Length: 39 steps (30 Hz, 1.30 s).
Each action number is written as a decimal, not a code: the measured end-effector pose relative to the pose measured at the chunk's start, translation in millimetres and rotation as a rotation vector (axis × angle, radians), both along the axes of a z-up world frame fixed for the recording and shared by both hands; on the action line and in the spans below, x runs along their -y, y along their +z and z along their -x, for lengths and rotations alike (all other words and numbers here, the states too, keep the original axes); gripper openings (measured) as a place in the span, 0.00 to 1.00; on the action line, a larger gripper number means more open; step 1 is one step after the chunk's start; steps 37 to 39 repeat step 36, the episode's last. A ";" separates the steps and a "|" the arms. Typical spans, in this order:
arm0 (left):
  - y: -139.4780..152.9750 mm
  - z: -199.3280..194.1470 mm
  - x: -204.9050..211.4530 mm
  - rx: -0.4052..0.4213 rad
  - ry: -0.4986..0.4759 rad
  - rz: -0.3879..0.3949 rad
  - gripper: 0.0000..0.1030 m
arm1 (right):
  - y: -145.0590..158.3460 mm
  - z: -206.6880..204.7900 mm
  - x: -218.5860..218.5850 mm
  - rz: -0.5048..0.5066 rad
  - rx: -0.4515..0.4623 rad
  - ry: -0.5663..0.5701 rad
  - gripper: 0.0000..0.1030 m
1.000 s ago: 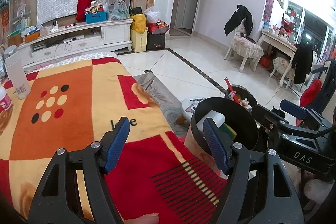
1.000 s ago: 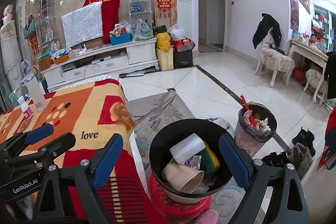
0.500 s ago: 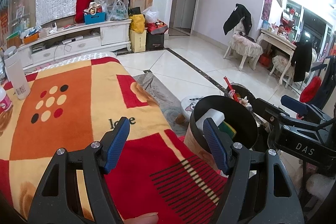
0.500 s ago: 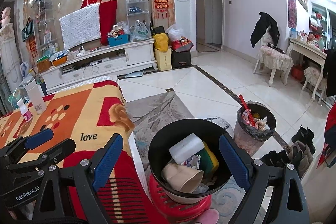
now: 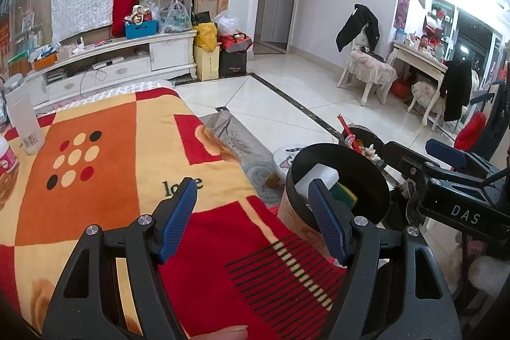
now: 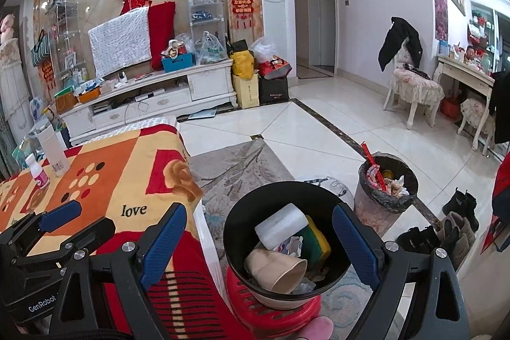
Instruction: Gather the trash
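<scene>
A black-lined waste bin (image 6: 236, 225) stands on a red stool (image 6: 274, 316) beside the table. It holds a beige paper cup (image 6: 275, 268), a white bottle (image 6: 280, 225), a green-yellow sponge (image 6: 318, 239) and crumpled wrappers. My right gripper (image 6: 259, 241) hovers open above the bin, nothing between its fingers. My left gripper (image 5: 253, 214) is open over the red and orange blanket (image 5: 105, 161) on the table, empty too. The bin (image 5: 366, 168) shows at its right in the left wrist view. A white bottle (image 5: 24, 120) and a small pink-labelled bottle (image 5: 6, 156) stand at the table's far left.
A second, fuller bin (image 6: 387, 187) with a red stick stands on the tiled floor beyond. Shoes (image 6: 446, 228) lie at the right. A grey rug (image 6: 242, 164) lies beside the table. A TV cabinet (image 6: 153, 97), bags, chairs and a desk line the walls.
</scene>
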<state>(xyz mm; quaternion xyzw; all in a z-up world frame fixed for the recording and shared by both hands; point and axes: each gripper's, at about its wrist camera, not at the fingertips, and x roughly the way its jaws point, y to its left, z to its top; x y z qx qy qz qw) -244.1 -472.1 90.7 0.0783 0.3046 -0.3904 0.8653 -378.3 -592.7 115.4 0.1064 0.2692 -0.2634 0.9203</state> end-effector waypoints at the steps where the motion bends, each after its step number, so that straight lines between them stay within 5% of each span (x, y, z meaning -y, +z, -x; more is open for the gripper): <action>1: -0.5 -0.4 0.2 0.001 0.000 -0.001 0.70 | 0.0 0.1 0.0 0.001 0.000 0.000 0.89; 39: -15.4 -10.9 -9.2 -0.076 -0.015 0.008 0.70 | -6.5 -9.6 -1.0 -0.013 -0.053 0.000 0.89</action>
